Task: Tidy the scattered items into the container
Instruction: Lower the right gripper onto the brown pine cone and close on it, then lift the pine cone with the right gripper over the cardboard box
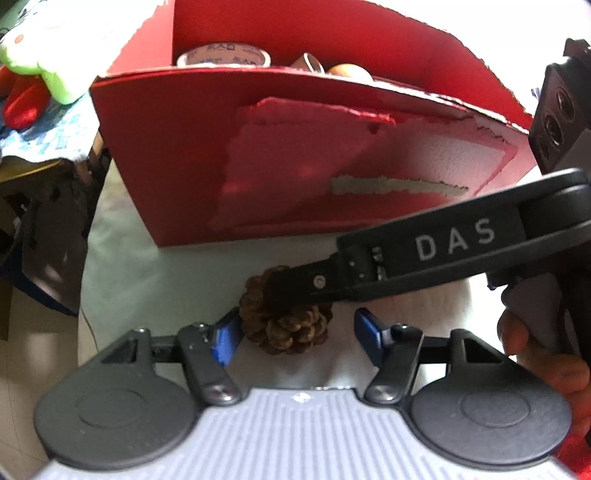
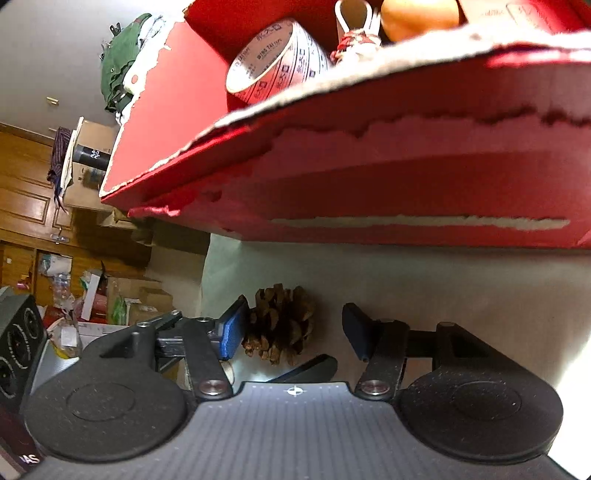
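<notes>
Left wrist view: cone (image 1: pixel 288 325) lies on the pale table (image 1: pixel 177 280), just in front of the red box (image 1: pixel 166 147), at about 6 o'clock from the box's near wall. Left gripper (image 1: pixel 295 332) straddles it w/ fingers half spread: left pad (image 1: pixel 225 338) touches the cone's side at 9 o'clock, right pad (image 1: pixel 369 332) stands clear at 3 o'clock, so no squeeze. Right gripper's finger (image 1: pixel 424 251), marked DAS, comes in from 3 o'clock and lies over the cone's top. A hand (image 1: pixel 535 362) shows at the right edge. Right wrist view: same cone (image 2: pixel 280 325) between the right gripper (image 2: pixel 291 330) fingers, also fairly wide; left pad (image 2: pixel 231 332) is at the cone's edge, touching or not I can't tell, right pad (image 2: pixel 356 328) well apart from it. Box (image 2: pixel 369 177) fills the top at 12 o'clock, torn rim; inside it a tape roll (image 2: pixel 273 62), an orange thing (image 2: pixel 417 16) and a small item w/ red-white cord (image 2: pixel 356 40). Clutter and wood cabinets at 9 o'clock.
</notes>
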